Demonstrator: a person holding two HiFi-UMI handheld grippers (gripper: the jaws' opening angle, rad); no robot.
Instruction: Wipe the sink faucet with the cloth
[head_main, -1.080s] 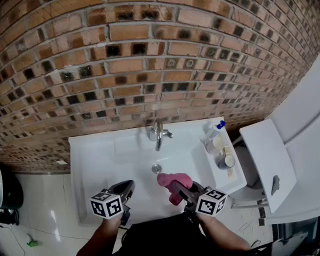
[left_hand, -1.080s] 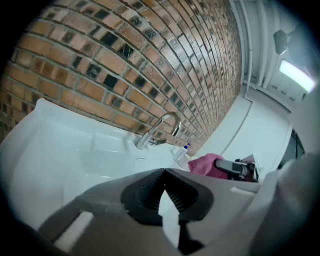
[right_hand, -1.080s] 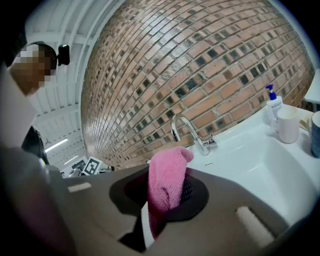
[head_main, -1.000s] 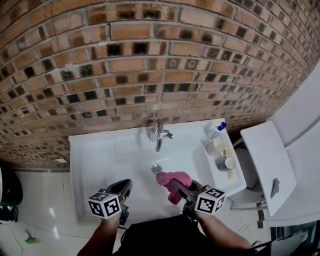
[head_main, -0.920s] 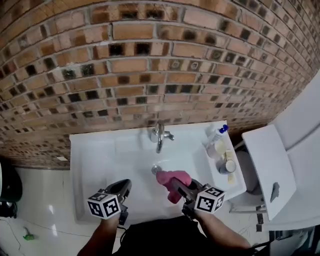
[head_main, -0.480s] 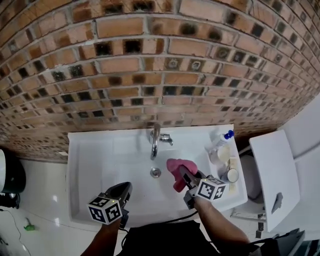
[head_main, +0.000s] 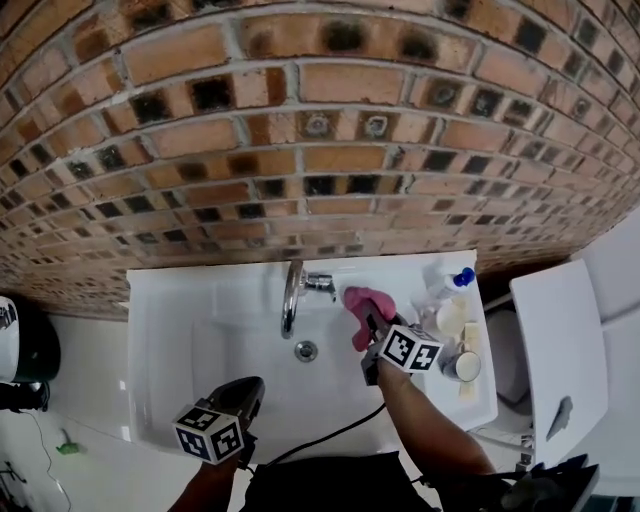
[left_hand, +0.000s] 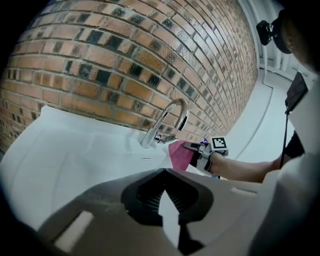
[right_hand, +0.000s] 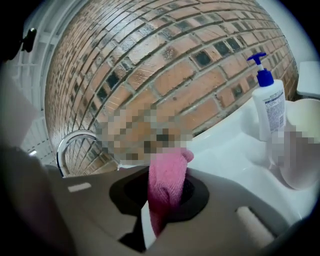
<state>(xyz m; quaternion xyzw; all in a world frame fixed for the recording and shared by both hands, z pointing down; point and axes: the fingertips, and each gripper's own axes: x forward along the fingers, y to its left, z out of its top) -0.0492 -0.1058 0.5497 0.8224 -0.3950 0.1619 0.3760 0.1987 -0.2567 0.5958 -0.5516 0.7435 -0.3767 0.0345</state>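
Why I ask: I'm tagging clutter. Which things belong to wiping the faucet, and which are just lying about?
For the job:
- faucet
- pink cloth
- right hand-held gripper, shut on the cloth
- sink

Lying about:
- pump bottle, cup and small jar on the sink's right ledge
- left hand-held gripper, shut and empty

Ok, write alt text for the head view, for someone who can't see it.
Seen from above, the right tongs hold a pink cloth just right of a chrome faucet on a white sink below a brick wall. The left tongs hang empty near the sink's front edge; a pump bottle stands at right.
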